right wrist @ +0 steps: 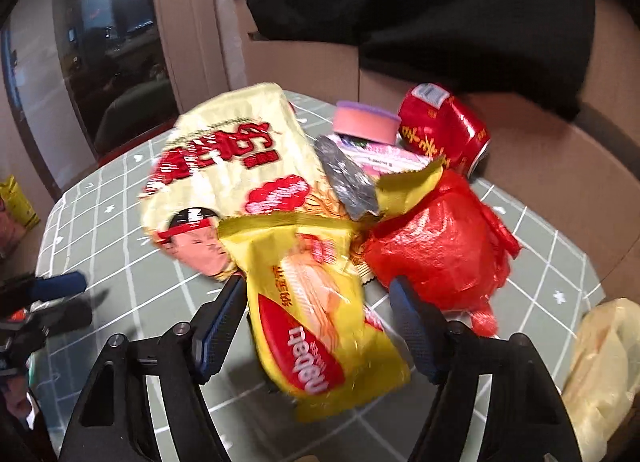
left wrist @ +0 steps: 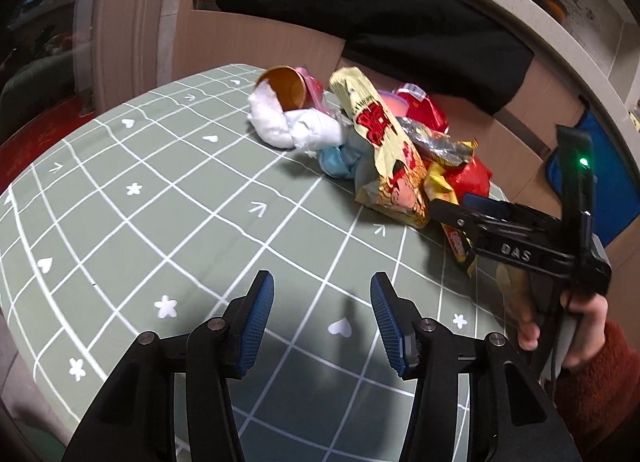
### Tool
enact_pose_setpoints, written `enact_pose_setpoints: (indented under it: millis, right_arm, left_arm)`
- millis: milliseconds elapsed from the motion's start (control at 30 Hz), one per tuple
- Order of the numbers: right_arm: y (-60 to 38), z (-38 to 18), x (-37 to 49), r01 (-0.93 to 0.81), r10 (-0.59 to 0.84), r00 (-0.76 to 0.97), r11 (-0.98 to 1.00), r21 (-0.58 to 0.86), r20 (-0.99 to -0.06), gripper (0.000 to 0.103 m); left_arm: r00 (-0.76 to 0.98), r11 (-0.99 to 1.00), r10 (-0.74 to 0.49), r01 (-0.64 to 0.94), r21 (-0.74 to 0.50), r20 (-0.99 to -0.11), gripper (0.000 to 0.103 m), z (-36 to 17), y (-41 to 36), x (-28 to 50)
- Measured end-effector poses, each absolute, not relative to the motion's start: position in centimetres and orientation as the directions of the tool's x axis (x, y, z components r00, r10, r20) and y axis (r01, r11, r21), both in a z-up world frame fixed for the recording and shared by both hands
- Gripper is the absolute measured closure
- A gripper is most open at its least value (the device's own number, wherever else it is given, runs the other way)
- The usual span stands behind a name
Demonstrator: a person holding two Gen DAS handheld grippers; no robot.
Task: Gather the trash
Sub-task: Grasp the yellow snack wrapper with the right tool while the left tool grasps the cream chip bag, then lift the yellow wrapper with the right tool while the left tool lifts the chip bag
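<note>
Right gripper (right wrist: 320,318) open astride one yellow wrapper (right wrist: 320,318); one red can (right wrist: 444,129).

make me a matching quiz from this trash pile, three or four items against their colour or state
Items:
1. paper cup
2. can
3. plastic bag
4. wafer wrapper

Descriptions:
a. bright yellow, between the right tongs' fingers
b. brown, lying on its side
c. red, crumpled into a ball
d. red with gold characters, at the far side of the pile

Pairs: 1-b, 2-d, 3-c, 4-a
</note>
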State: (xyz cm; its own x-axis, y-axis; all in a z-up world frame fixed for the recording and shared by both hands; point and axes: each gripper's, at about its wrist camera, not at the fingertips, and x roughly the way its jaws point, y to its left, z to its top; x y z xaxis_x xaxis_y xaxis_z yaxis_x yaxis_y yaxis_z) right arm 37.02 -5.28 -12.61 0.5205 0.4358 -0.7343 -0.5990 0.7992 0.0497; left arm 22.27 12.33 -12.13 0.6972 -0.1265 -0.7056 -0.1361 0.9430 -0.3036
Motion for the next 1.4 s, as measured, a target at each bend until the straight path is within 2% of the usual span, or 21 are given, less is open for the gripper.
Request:
enact_pose_setpoints:
  millis: [33,100,167,200,300,467,567,633,700,767,967,1100,1200,1400]
  right_arm:
    - [-5.5,-12.9,37.3,-0.593,0.434,0.512,0.803,0.06,-0.741,0.034]
    - [-6.1,-13.2,37.3,-0.595,0.454,0.473,0.797,0.106,-0.755,0.05]
    - [-7.1,-13.2,37.0,-0.591,0.473,0.44,0.793,0.151,-0.763,0.07]
    - [-7.7,-13.1,36.7,-0.585,0.494,0.43,0.79,0.183,-0.756,0.071]
    - [-10.0,-12.6,35.6,-0.542,0.523,0.442,0.803,0.248,-0.729,0.072]
    - [-13.0,-12.7,33.9,-0.485,0.518,0.472,0.828,0.281,-0.714,0.072]
    - [-13.6,-13.3,33.2,-0.476,0.508,0.472,0.835,0.277,-0.72,0.072]
    - [-14.1,-13.7,32.7,-0.475,0.507,0.473,0.836,0.276,-0.721,0.072]
    - [-14.3,-13.7,32.4,-0.473,0.513,0.478,0.834,0.283,-0.712,0.072]
    - [-14.3,-13.4,32.3,-0.473,0.514,0.491,0.835,0.28,-0.703,0.072]
    - [-14.5,-12.6,31.8,-0.473,0.505,0.526,0.843,0.258,-0.684,0.072]
    - [-15.1,-11.8,31.3,-0.465,0.509,0.54,0.844,0.266,-0.67,0.072]
    - [-15.4,-11.0,30.8,-0.471,0.51,0.554,0.844,0.258,-0.658,0.072]
    - [-16.5,-8.5,29.5,-0.475,0.51,0.605,0.848,0.237,-0.612,0.073]
  left_arm:
    - [0.697,0.943,-0.132,-0.131,-0.306,-0.705,0.052,-12.1,12.2,22.5]
    - [0.707,0.938,-0.149,-0.121,-0.325,-0.691,0.052,-11.6,12.2,23.2]
    - [0.722,0.932,-0.16,-0.114,-0.344,-0.673,0.052,-10.9,12.3,23.9]
    - [0.732,0.927,-0.164,-0.115,-0.357,-0.661,0.052,-10.3,12.4,24.6]
    - [0.751,0.913,-0.17,-0.123,-0.389,-0.638,0.052,-8.8,12.4,27.3]
    - [0.776,0.918,-0.084,-0.183,-0.351,-0.625,0.052,-8.5,11.8,32.3]
    - [0.763,0.901,-0.121,-0.184,-0.393,-0.634,0.053,-9.5,11.8,34.7]
    - [0.746,0.88,-0.172,-0.178,-0.441,-0.644,0.057,-10.2,11.8,35.4]
    - [0.735,0.881,-0.19,-0.165,-0.444,-0.651,0.077,-10.5,11.3,35.3]
    - [0.733,0.899,-0.191,-0.135,-0.416,-0.652,0.085,-10.5,10.4,34.8]
    - [0.768,0.887,-0.209,-0.111,-0.448,-0.605,0.09,-9.2,10.0,31.8]
    - [0.76,0.885,-0.237,-0.088,-0.456,-0.606,0.094,-8.1,9.9,30.5]
    - [0.772,0.904,-0.22,-0.068,-0.423,-0.596,0.095,-6.6,9.2,29.5]
    - [0.831,0.942,-0.196,0.011,-0.337,-0.521,0.096,-2.8,6.3,27.3]
